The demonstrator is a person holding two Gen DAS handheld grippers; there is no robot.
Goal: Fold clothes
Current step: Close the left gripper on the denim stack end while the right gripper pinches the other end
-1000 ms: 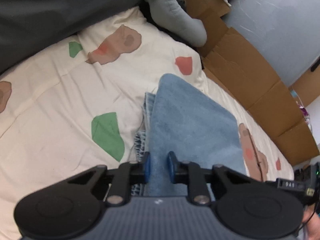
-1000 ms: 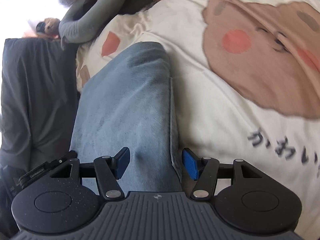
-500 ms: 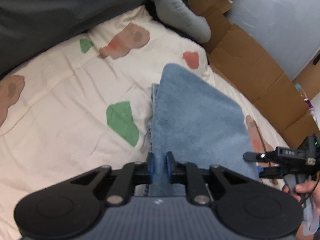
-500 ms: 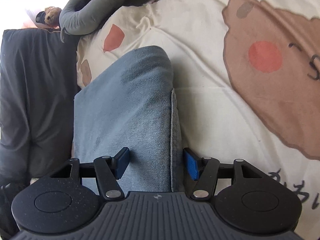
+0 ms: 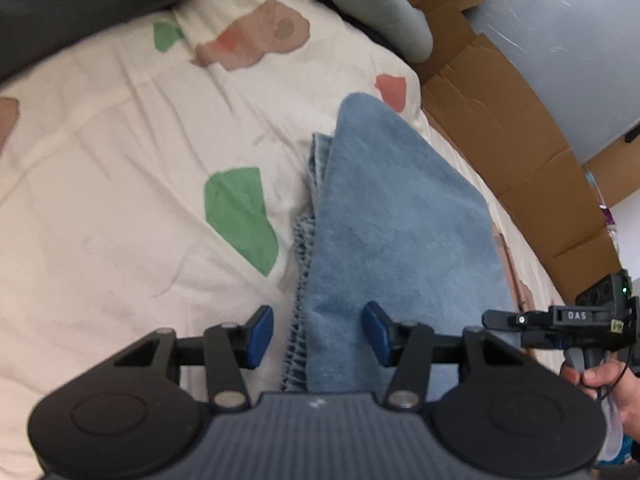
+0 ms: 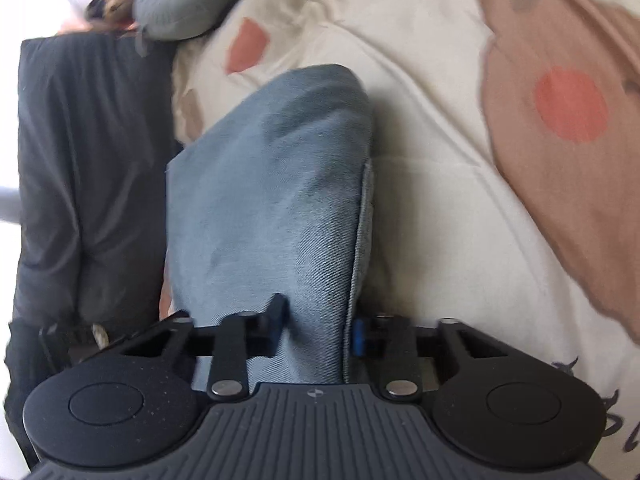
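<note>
Two claws work the same folded jeans (image 5: 404, 224); the left claw (image 5: 318, 334) has just been opening, its blue pads standing clear on either side of the near edge without pressing it; the right claw (image 6: 316, 330) has just been closing and now pinches the denim's near seam edge between narrow pads; the jeans lie in a long folded stack on a cream blanket (image 5: 120, 184) printed with green and pink patches; beyond it lie a dark grey cloth (image 6: 80, 160), a grey sleeve (image 6: 176, 4) and brown cardboard (image 5: 520, 128).
</note>
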